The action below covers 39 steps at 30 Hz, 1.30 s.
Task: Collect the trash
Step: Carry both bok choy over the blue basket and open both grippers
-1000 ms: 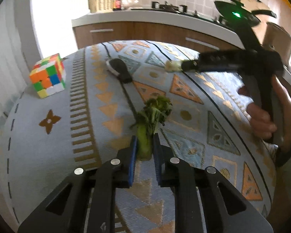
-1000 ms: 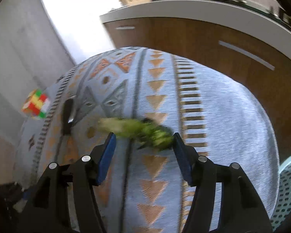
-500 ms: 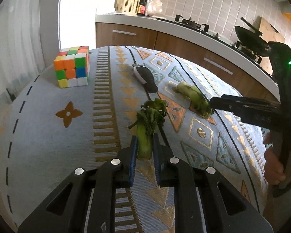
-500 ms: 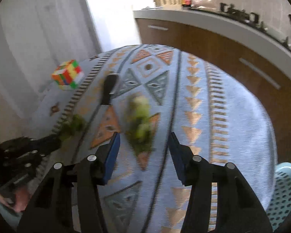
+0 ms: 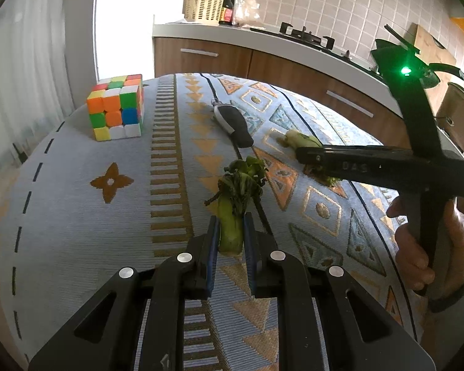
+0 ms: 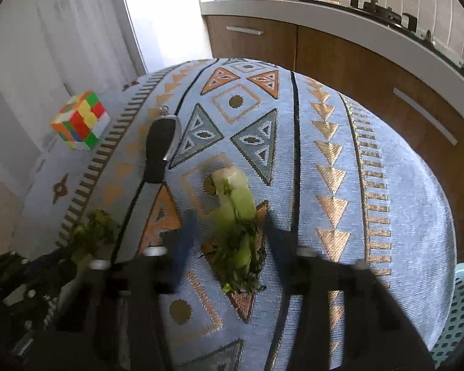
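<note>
Here the largest thing is the round counter [image 5: 77, 204], covered by a pale blue cloth with orange and gold triangles, and behind it runs a kitchen worktop [image 5: 263, 41] over brown cabinets. At the lower right edge of the right wrist view a pale blue perforated basket [image 6: 462, 306] shows beyond the cloth; it may be the bin for the scraps, though that is only a guess.

The left gripper [image 5: 229, 241] has its jaws clamped on the pale stalk end of a wilted bok choy piece [image 5: 236, 198], whose dark leaves point away toward the middle of the cloth. The stalk looks to be resting on or just above the cloth; which of the two cannot be told. The right gripper [image 6: 227, 241], held by a hand [image 5: 430, 247], has its jaws closing around a second bok choy piece [image 6: 235, 213]. The leafy end lies between them, but the blurred jaws do not yet appear to press on it.

A colourful puzzle cube [image 5: 116, 106] stands near the far left rim, and a black car key fob [image 5: 232, 123] lies between the cube and the second piece; neither looks like trash.

The task seems barely half under way: one scrap is gripped, the other is about to be, and nothing visible has been dropped into a bin. Lifting both pieces and carrying them off remains.
</note>
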Each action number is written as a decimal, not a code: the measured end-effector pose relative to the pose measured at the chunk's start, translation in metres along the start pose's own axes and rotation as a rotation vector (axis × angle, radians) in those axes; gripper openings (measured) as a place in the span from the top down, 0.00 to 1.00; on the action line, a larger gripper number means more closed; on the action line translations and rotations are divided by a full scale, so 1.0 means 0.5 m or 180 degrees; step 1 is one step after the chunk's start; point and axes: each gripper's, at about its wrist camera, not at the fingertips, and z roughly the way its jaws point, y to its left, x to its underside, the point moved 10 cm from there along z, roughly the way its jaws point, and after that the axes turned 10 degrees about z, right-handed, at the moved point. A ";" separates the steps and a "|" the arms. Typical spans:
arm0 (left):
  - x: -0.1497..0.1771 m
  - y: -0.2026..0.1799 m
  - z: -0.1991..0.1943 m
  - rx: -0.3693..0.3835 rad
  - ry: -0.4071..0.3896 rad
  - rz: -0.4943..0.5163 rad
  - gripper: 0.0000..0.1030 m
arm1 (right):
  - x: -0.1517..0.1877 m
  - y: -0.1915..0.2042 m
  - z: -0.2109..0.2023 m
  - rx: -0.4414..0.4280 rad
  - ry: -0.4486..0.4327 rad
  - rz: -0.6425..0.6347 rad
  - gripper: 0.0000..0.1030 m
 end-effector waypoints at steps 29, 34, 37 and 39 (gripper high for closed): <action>-0.195 -0.557 -0.019 0.1283 -0.0269 0.1005 0.87 | 0.103 -0.546 -0.469 0.1046 -0.1044 0.1323 0.80; -0.178 -0.664 0.024 0.1489 -0.0094 0.1150 0.87 | 0.184 -0.651 -0.467 0.1144 -0.0893 0.1697 0.80; -0.157 -0.714 0.053 0.1596 0.0048 0.1203 0.86 | 0.232 -0.701 -0.450 0.1203 -0.0755 0.1885 0.80; -0.141 -0.735 0.071 0.1632 0.0144 0.1238 0.86 | 0.254 -0.721 -0.439 0.1227 -0.0676 0.1964 0.79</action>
